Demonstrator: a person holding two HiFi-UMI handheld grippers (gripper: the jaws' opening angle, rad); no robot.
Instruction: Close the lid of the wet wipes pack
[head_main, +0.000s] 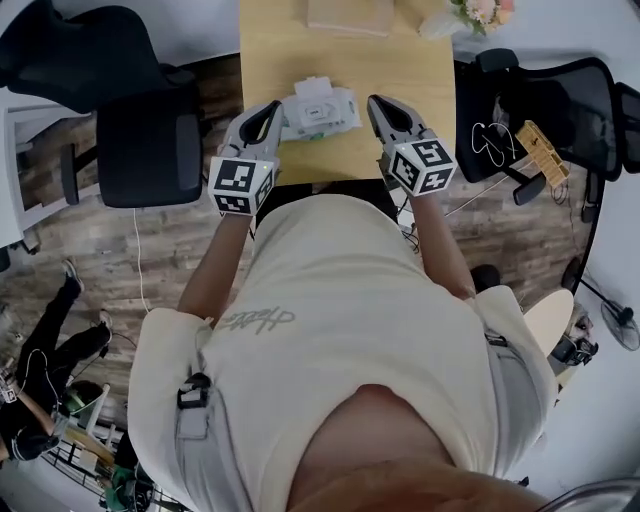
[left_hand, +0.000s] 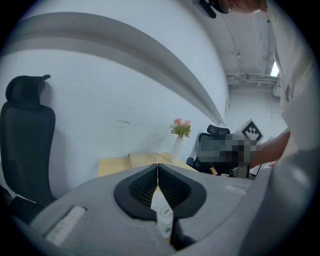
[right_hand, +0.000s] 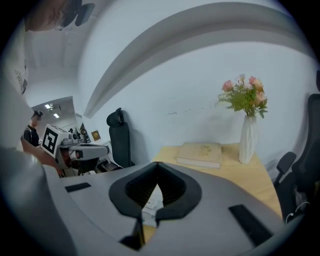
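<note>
The wet wipes pack (head_main: 318, 108), white with a rectangular lid on top, lies on the wooden table (head_main: 425, 70) near its front edge. From the head view I cannot tell whether the lid is up or down. My left gripper (head_main: 274, 106) hangs just left of the pack and my right gripper (head_main: 375, 102) just right of it. Both are above the table edge. In the left gripper view the jaws meet at the tips (left_hand: 158, 166), and a strip of the pack (left_hand: 163, 214) with an "OPEN" tab shows below them. The right gripper (right_hand: 158, 164) is shut too, with the pack (right_hand: 150, 205) beneath it. Neither holds anything.
A tan book (head_main: 350, 15) lies at the table's far edge, beside a white vase of flowers (head_main: 470, 14). Black office chairs stand left (head_main: 145, 135) and right (head_main: 560, 105) of the table. A person (head_main: 45, 365) is on the floor at lower left.
</note>
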